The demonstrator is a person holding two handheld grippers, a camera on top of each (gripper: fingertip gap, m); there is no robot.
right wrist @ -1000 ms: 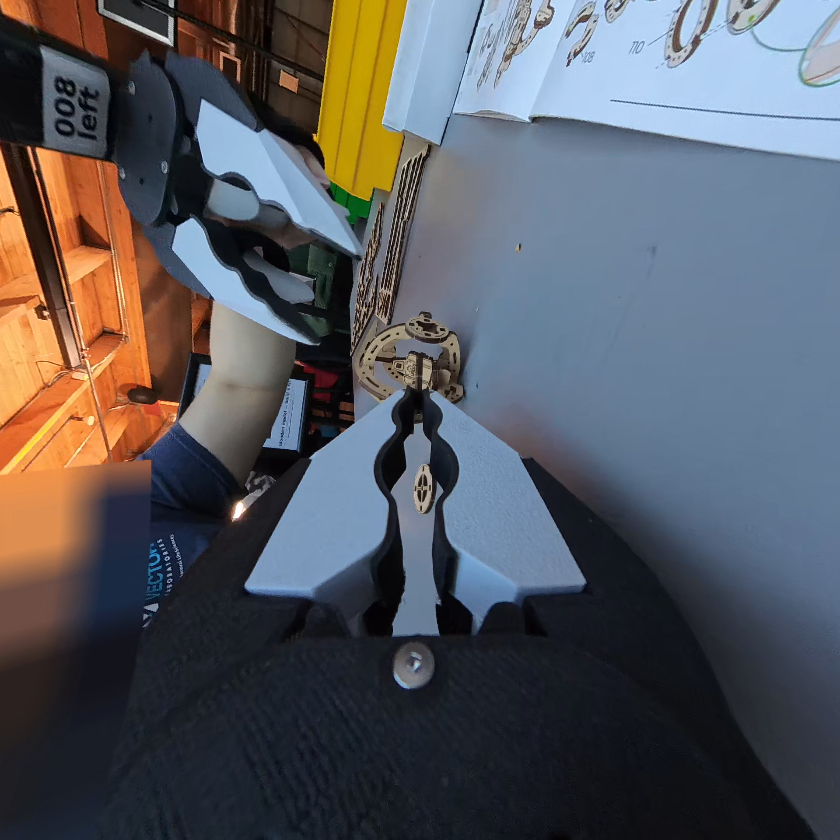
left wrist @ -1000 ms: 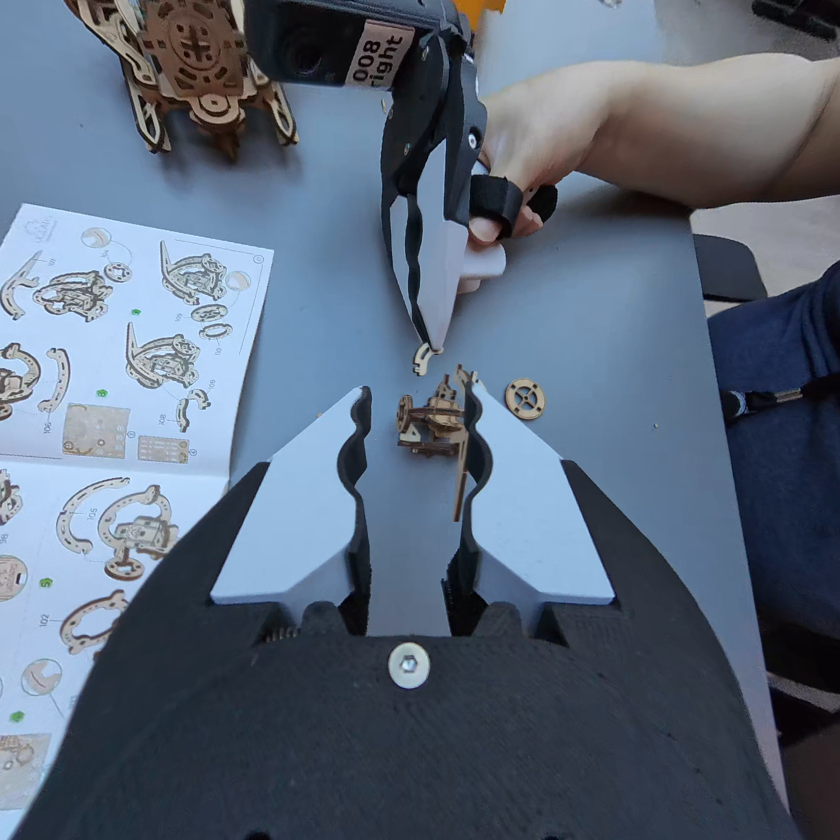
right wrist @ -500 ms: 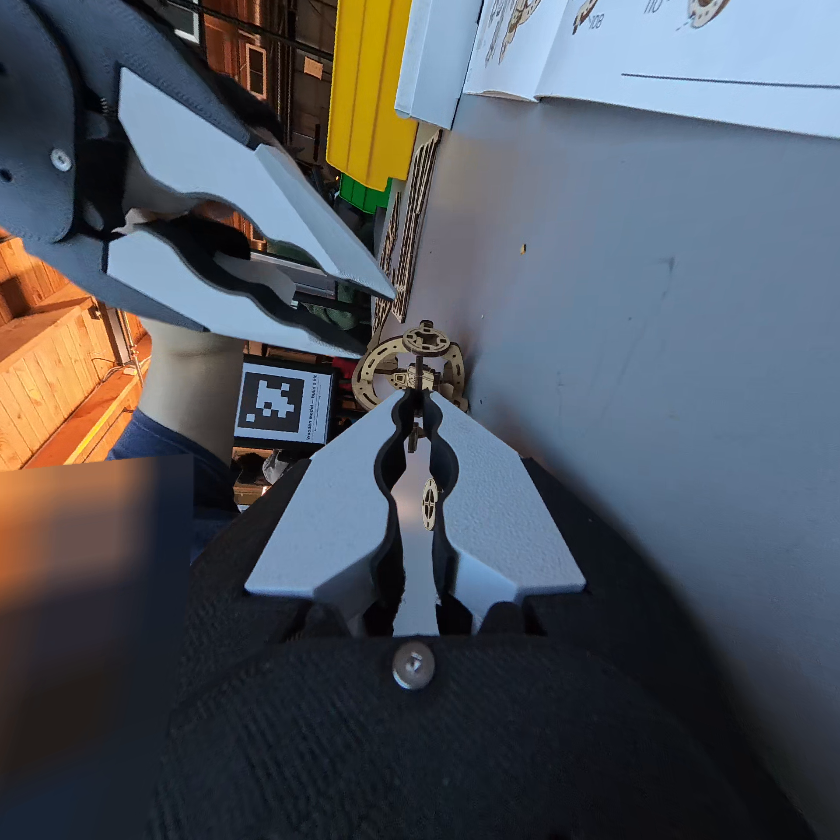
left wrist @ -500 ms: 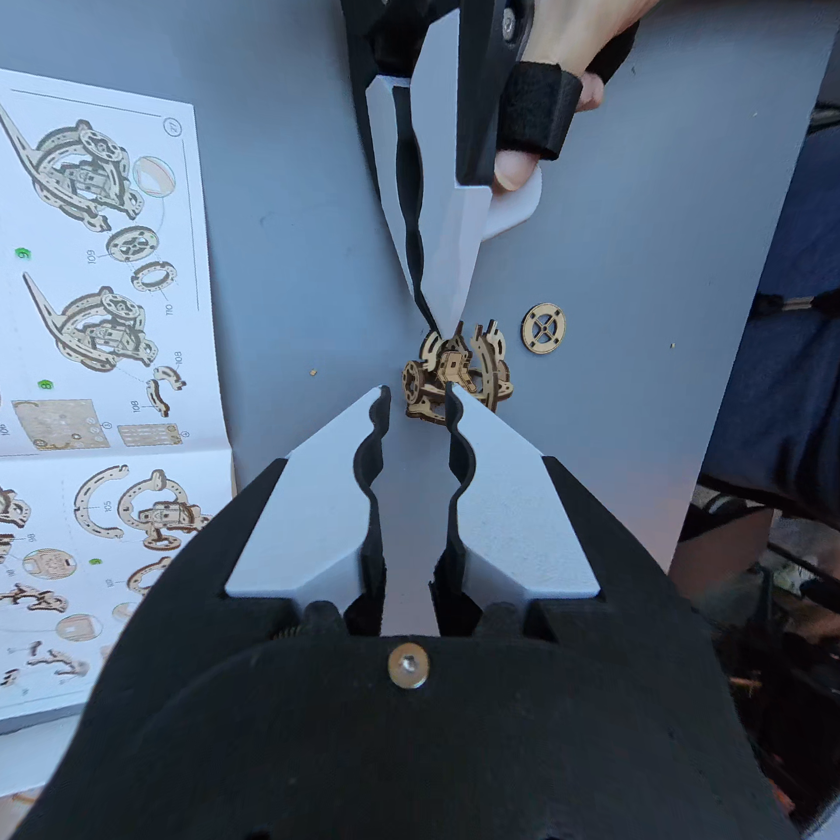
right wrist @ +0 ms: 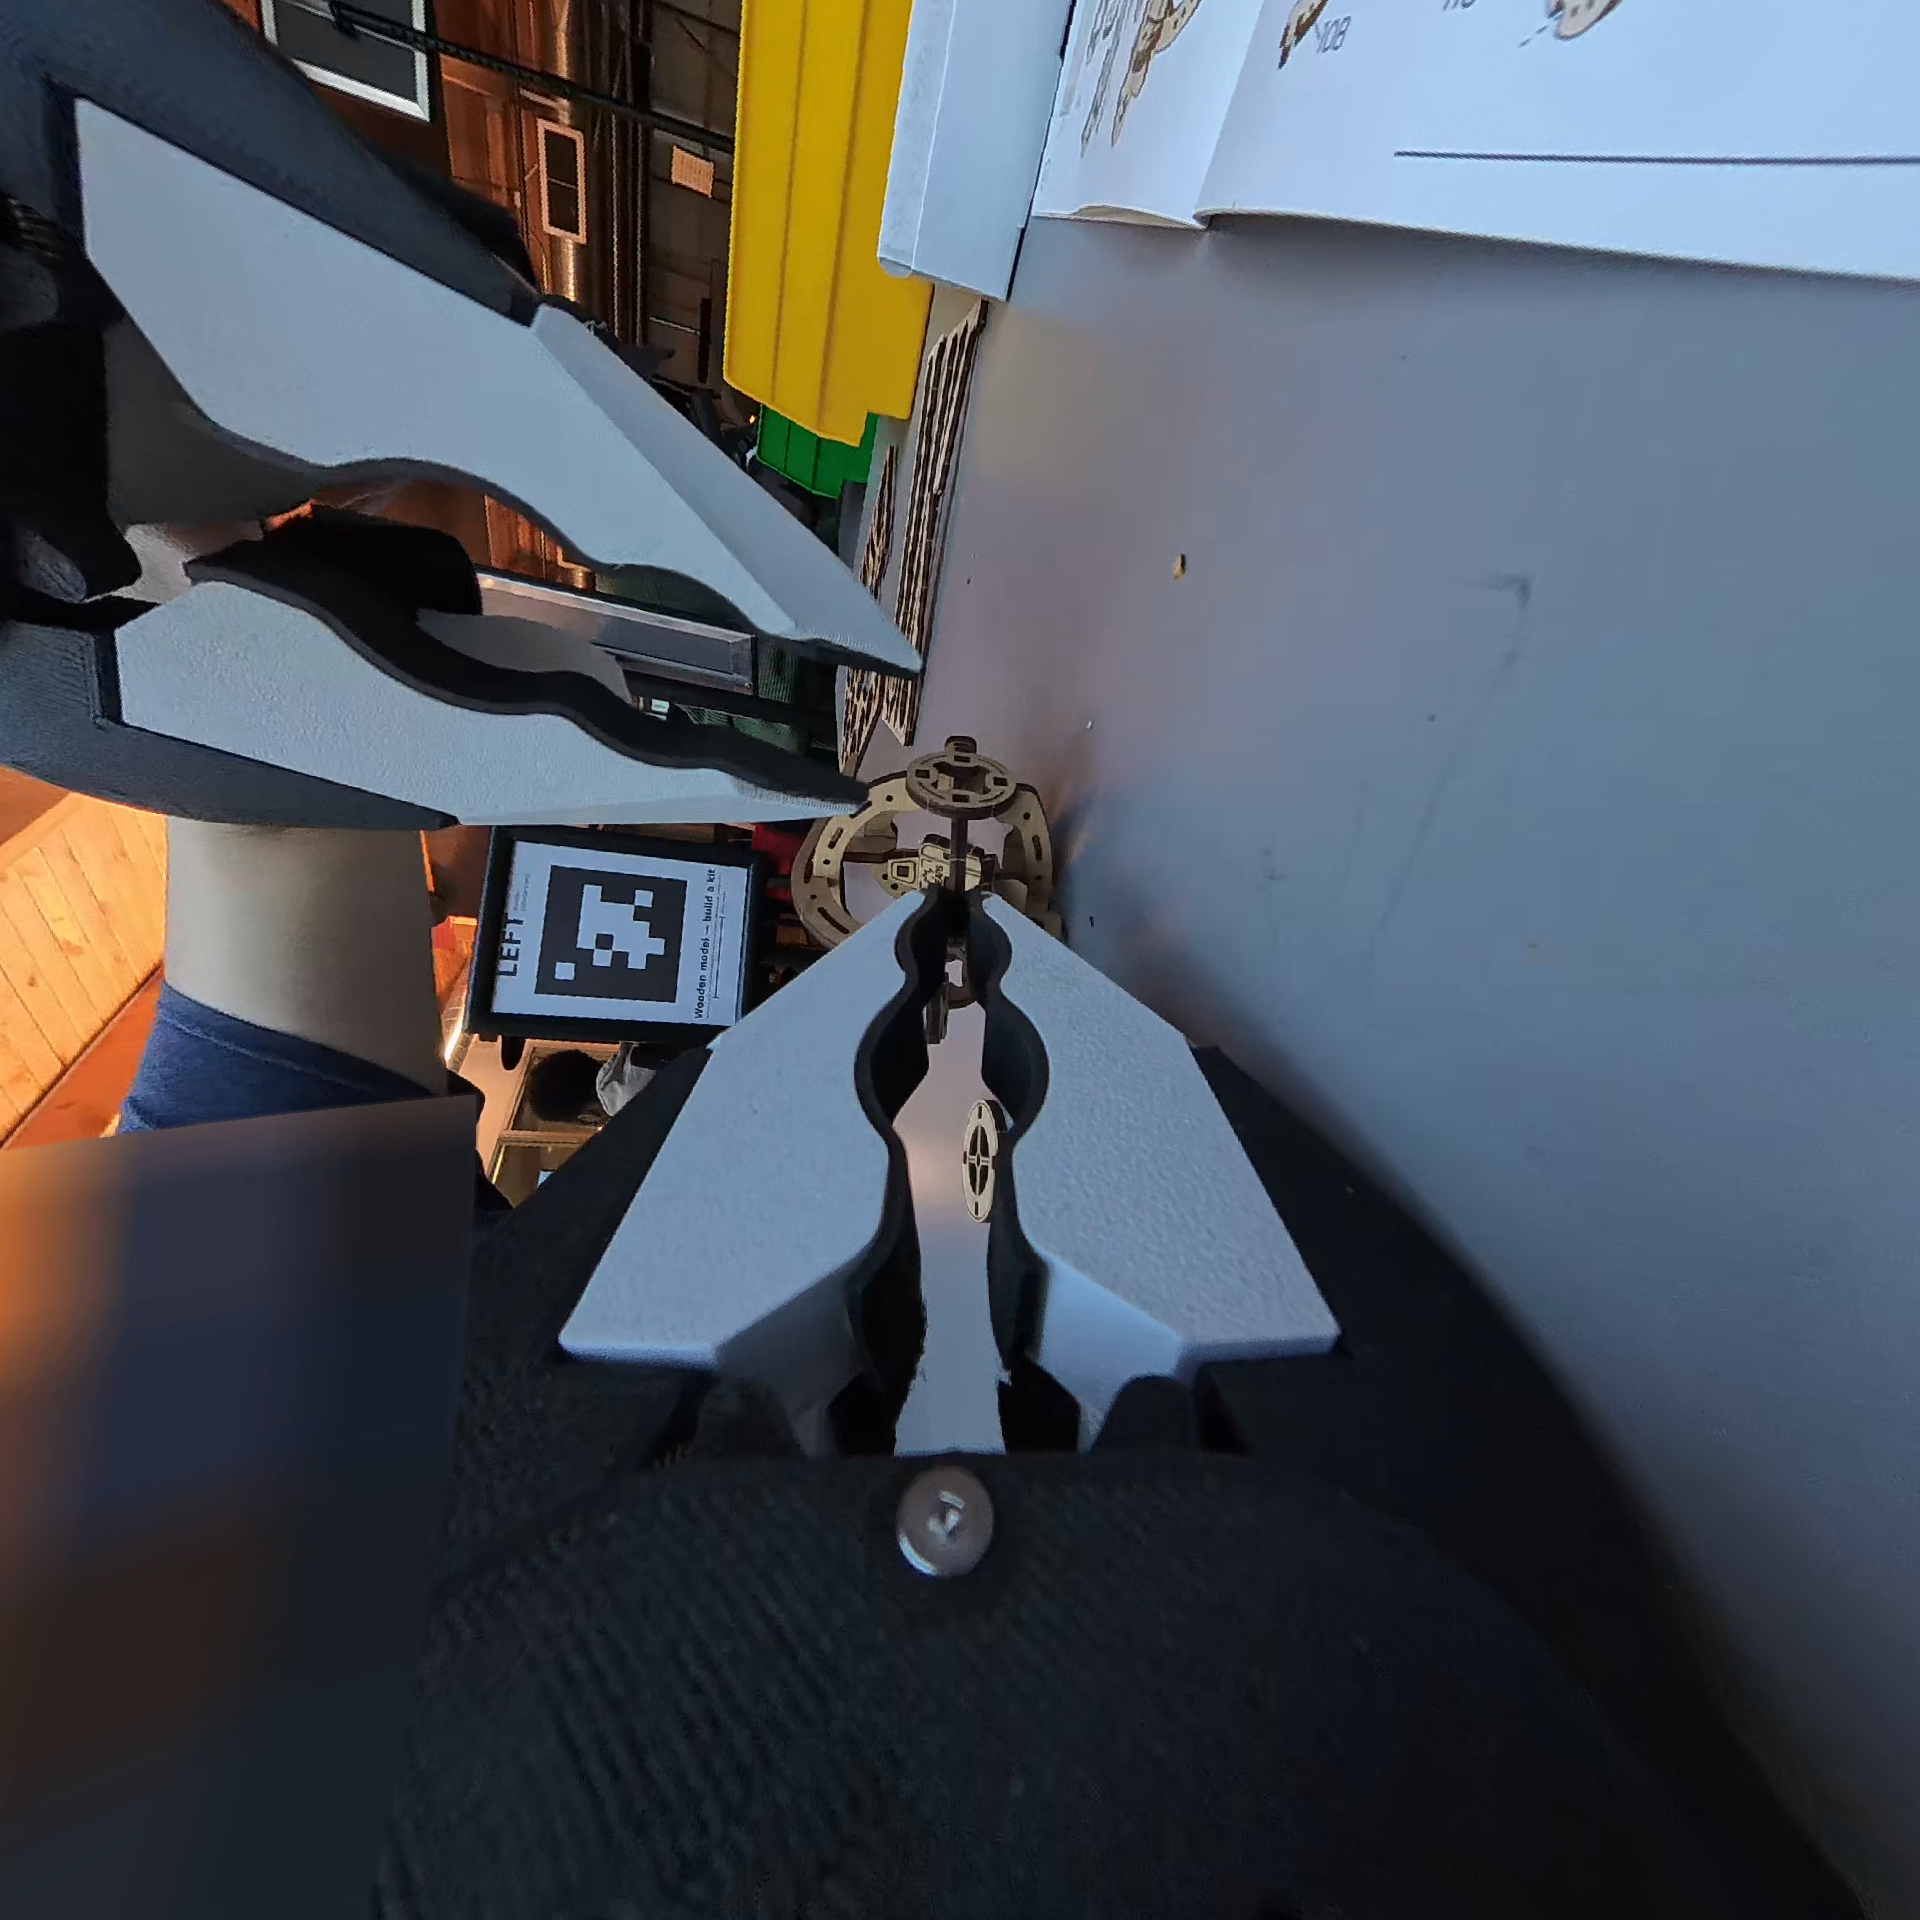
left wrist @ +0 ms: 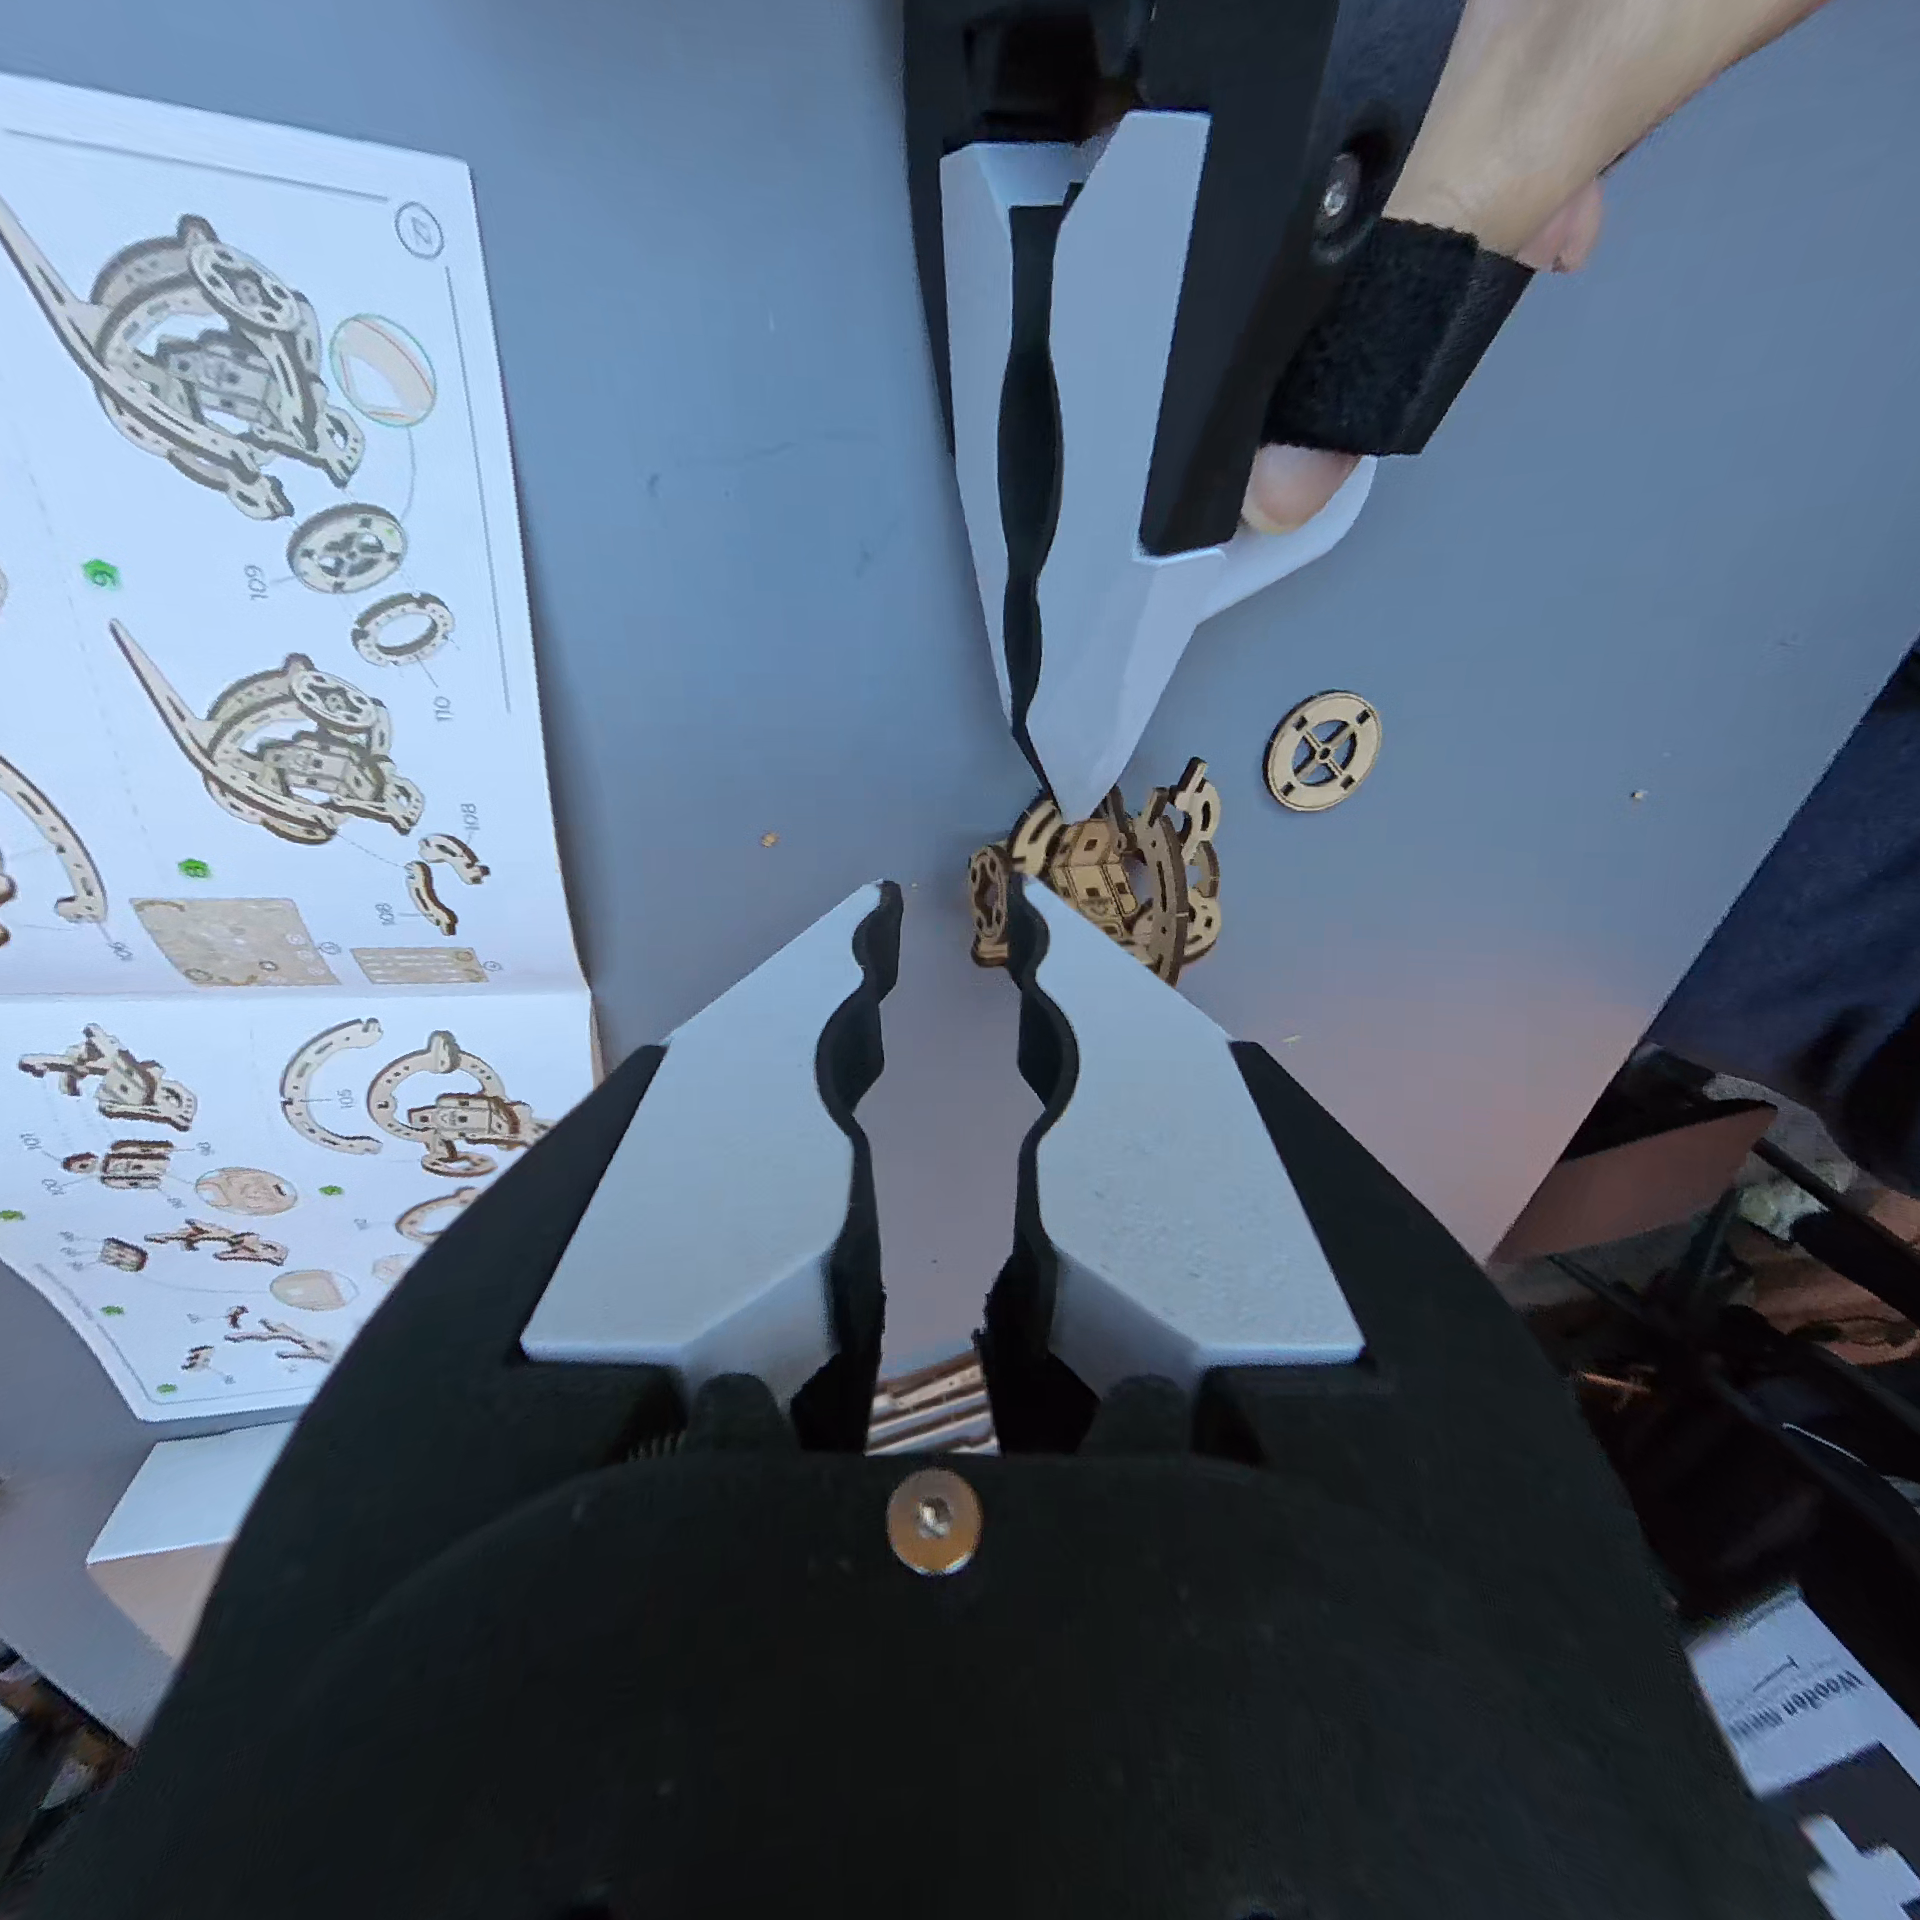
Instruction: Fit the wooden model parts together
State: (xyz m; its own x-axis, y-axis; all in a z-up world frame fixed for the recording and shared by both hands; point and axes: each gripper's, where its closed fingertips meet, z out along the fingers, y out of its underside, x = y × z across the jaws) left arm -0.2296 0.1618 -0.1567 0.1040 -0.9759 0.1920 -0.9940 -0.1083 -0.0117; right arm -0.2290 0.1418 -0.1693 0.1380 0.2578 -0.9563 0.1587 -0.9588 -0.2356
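- The right gripper (right wrist: 951,904), at the middle of its own view, has its tips pinched on a thin part of the wooden model (right wrist: 925,852), which sits against the grey table (right wrist: 1455,831).
- The left gripper (left wrist: 951,899) stands with its jaws apart and nothing between them, its right tip just beside the model (left wrist: 1101,883) at mid-frame.
- A loose wooden wheel (left wrist: 1323,750) lies on the table, right of the model.
- An instruction booklet (left wrist: 260,727) lies open at the left of the frame.

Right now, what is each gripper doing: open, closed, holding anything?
Left gripper: open, holding nothing.
Right gripper: closed on the small wooden model assembly.
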